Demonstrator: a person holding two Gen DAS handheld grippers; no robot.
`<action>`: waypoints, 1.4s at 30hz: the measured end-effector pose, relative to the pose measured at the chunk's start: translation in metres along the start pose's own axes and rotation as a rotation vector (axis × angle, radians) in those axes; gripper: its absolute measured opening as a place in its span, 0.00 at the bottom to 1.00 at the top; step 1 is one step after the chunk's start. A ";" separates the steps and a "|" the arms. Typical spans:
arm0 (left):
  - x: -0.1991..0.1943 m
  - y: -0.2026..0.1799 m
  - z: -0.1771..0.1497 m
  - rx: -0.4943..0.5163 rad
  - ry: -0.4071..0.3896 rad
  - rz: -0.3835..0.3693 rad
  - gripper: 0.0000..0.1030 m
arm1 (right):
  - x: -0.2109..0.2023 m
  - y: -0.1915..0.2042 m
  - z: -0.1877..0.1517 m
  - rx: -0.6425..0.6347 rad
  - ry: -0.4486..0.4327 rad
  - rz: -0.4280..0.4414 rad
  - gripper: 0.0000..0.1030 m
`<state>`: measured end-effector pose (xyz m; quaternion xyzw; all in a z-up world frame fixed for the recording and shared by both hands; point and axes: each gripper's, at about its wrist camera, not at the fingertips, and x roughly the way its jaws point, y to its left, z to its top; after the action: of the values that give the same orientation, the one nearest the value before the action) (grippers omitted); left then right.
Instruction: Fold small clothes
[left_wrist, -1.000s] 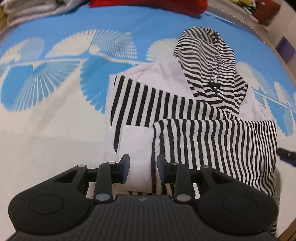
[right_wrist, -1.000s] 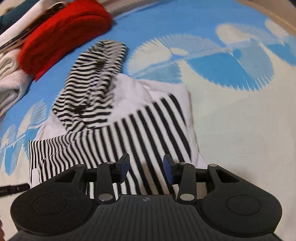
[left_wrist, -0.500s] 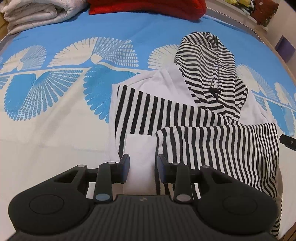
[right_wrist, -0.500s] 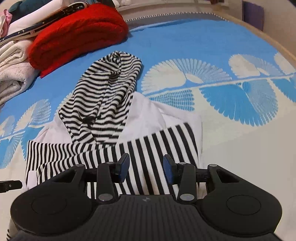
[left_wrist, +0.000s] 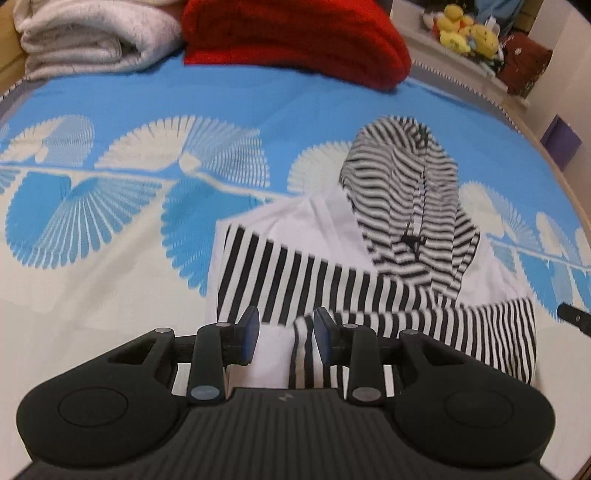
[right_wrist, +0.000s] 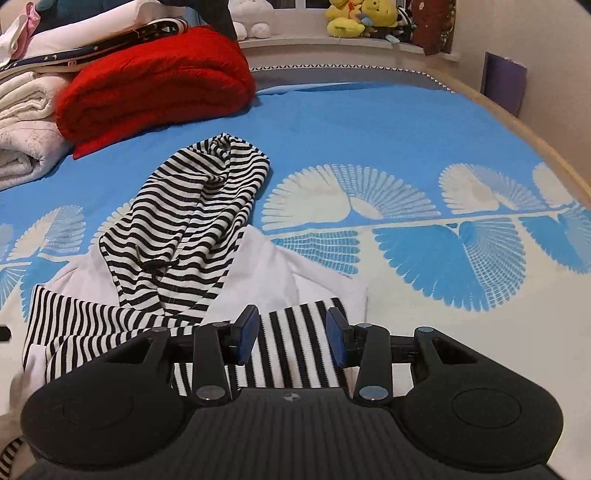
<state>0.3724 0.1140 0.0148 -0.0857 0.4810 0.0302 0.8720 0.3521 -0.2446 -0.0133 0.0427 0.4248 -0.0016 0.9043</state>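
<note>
both the left gripper (left_wrist: 285, 334) and right gripper (right_wrist: 291, 334) hover with jaws apart and empty above the striped hoodie (right_wrist: 177, 236) on the blue bedspread (right_wrist: 369, 129).

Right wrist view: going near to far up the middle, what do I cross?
Right tongs → striped sleeve folded across the hoodie → white hoodie body → striped hood → blue patterned bedspread → red blanket → windowsill toys.
</note>
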 end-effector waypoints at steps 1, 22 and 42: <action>-0.002 -0.001 0.001 -0.001 -0.015 -0.002 0.35 | -0.001 -0.001 0.000 -0.001 0.001 -0.001 0.41; -0.100 0.005 0.081 0.124 -0.281 0.094 0.21 | -0.014 -0.017 0.004 -0.006 0.037 -0.004 0.41; 0.183 -0.117 0.241 0.057 0.038 -0.088 0.45 | -0.002 -0.039 0.013 0.054 0.073 -0.005 0.40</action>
<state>0.6874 0.0366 0.0000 -0.0825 0.4940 -0.0237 0.8652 0.3593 -0.2847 -0.0063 0.0662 0.4575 -0.0136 0.8866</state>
